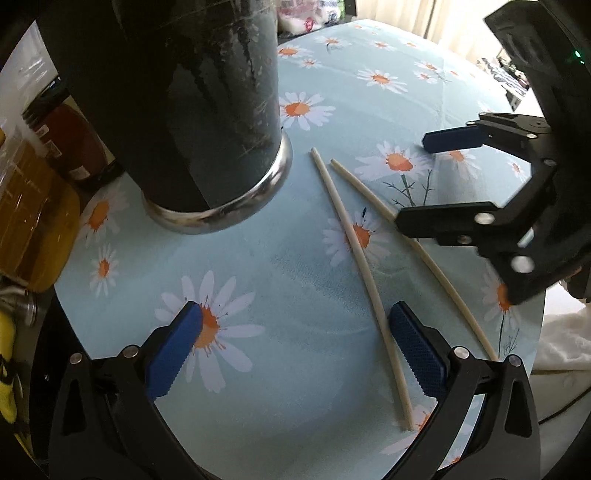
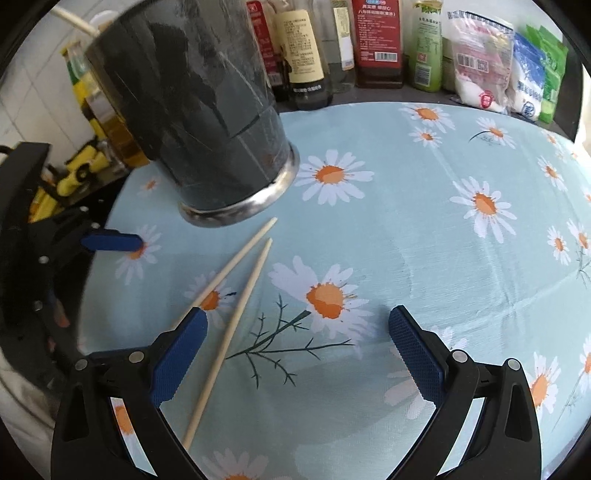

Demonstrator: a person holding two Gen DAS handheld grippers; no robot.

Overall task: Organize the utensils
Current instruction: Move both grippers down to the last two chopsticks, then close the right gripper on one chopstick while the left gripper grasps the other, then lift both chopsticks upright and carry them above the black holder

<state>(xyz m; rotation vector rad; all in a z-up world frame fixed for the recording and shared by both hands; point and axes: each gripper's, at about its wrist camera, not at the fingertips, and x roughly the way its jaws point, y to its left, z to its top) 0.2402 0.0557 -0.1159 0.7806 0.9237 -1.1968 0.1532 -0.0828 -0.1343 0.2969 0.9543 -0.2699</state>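
Two pale chopsticks (image 1: 354, 254) lie side by side on the daisy-print tablecloth (image 1: 258, 266), tips toward a tall dark utensil holder (image 1: 192, 110) with a metal base. My left gripper (image 1: 295, 347) is open and empty, low over the cloth, its right finger beside the nearer chopstick. My right gripper (image 2: 297, 354) is open and empty; it shows in the left wrist view (image 1: 417, 181) with one finger over the farther chopstick. In the right wrist view the chopsticks (image 2: 236, 295) lie by its left finger, below the holder (image 2: 207, 122). A stick pokes from the holder's top (image 2: 74, 20).
Bottles (image 2: 376, 40) and food packets (image 2: 480, 74) line the back of the counter. Oil bottles and yellow items (image 2: 81, 170) stand at the left beyond the cloth edge. My left gripper (image 2: 110, 242) shows at the left in the right wrist view.
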